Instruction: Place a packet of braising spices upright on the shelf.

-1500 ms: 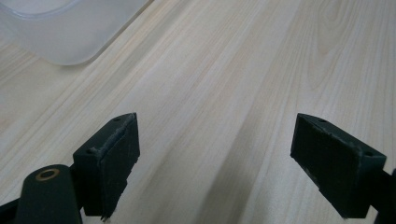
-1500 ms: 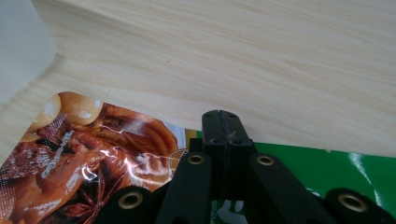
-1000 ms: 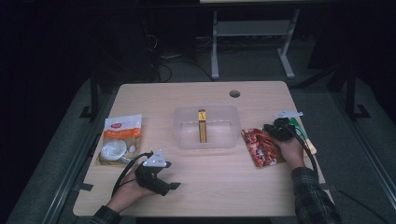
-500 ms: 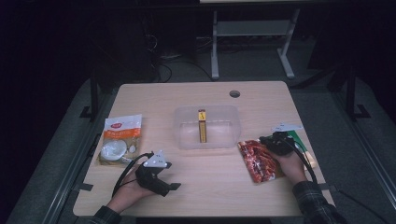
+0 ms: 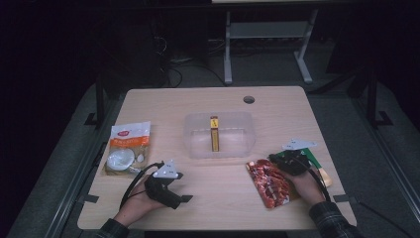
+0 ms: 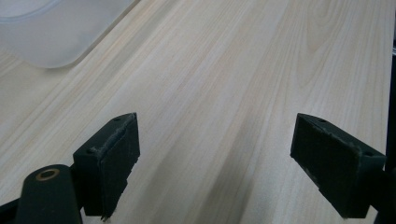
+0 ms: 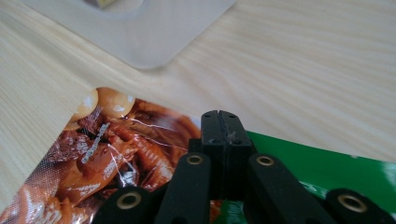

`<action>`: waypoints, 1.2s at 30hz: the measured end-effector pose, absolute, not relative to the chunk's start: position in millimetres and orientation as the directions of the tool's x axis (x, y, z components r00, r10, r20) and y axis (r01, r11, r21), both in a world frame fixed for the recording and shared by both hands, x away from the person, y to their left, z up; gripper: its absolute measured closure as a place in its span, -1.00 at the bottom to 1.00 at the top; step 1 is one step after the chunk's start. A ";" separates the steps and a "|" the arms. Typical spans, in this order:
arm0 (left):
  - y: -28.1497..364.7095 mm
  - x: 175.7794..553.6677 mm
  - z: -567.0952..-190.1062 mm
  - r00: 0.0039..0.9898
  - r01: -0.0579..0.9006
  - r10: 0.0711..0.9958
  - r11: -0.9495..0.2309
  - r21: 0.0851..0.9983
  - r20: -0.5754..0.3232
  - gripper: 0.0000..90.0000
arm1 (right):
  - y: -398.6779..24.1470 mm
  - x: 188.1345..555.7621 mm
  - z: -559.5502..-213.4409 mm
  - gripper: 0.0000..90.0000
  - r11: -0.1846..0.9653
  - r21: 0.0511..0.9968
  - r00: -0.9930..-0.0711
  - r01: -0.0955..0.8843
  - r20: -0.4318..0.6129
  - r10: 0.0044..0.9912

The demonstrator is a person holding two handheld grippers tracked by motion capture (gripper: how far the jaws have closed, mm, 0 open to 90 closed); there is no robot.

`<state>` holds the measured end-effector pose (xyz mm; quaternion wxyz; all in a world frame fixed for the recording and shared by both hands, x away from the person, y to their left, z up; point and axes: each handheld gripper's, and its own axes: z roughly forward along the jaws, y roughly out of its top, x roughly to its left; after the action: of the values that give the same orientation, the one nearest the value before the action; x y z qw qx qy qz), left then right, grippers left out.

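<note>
A red snack packet (image 5: 270, 182) (image 7: 107, 154) lies flat on the wooden table (image 5: 223, 203), near its front right. My right gripper (image 5: 275, 160) (image 7: 219, 122) is shut at the packet's far right edge, with the thin film pinched between the pads. Part of a green packet (image 5: 312, 156) (image 7: 327, 170) lies under the gripper. My left gripper (image 5: 183, 187) (image 6: 224, 158) rests at the front left with its jaws wide open and only bare wood between them.
A clear plastic container (image 5: 193, 144) (image 6: 51, 32) (image 7: 154, 32) stands at the table's middle with a yellow bar (image 5: 214, 133) inside. A white and orange packet (image 5: 126, 148) lies at the left edge. A cable hole (image 5: 248, 99) is at the back.
My right gripper has moved toward the table's front edge, and the red packet has slid along with it. The left hand has kept still.
</note>
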<state>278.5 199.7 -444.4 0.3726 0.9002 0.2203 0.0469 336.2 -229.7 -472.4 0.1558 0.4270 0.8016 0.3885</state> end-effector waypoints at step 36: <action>194.0 282.3 -445.8 0.905 0.359 0.416 -0.620 0.698 -0.095 -0.66 | -337.4 320.2 -465.4 1.00 0.310 0.636 -0.422 0.707 0.028 0.906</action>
<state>282.3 194.0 -445.8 0.3788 0.8993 0.2152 0.0377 320.2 -337.4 -465.4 0.1706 0.5096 0.7912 0.2919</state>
